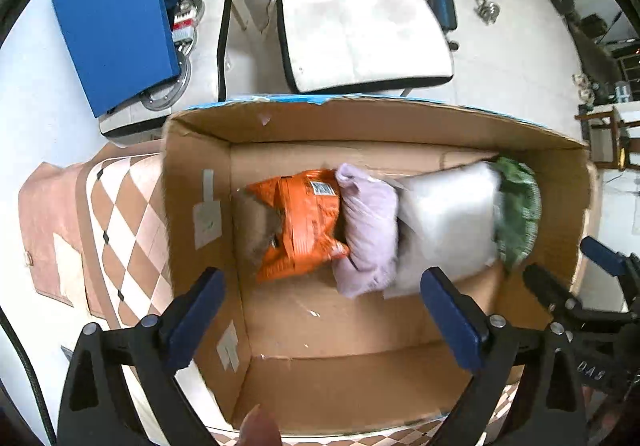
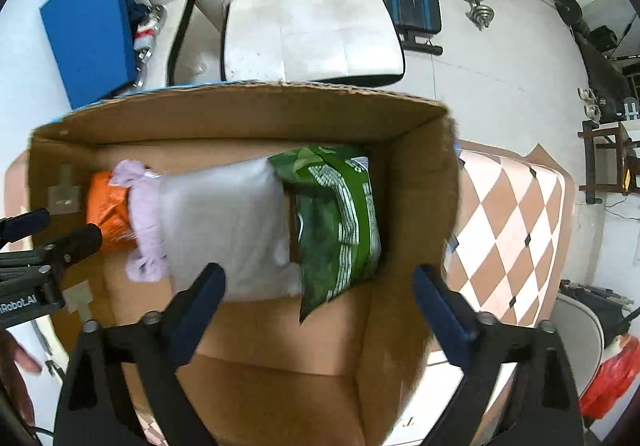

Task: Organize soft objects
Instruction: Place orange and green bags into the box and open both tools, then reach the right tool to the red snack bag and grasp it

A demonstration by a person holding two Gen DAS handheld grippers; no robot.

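Both your left gripper [image 1: 324, 298] and right gripper [image 2: 320, 294] hang wide open and empty above the cardboard box [image 1: 360, 121]. The orange bag [image 1: 300, 221], lilac cloth bundle [image 1: 366, 230], white pillow pack [image 1: 448, 221] and green bag [image 1: 518, 213] sit in a row along its far wall. I'd lift straight up so the fingers don't snag the box rim.

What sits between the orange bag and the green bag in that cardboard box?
Two things: a lilac cloth bundle beside the orange bag, then a white pillow against the green bag. Both views show it.
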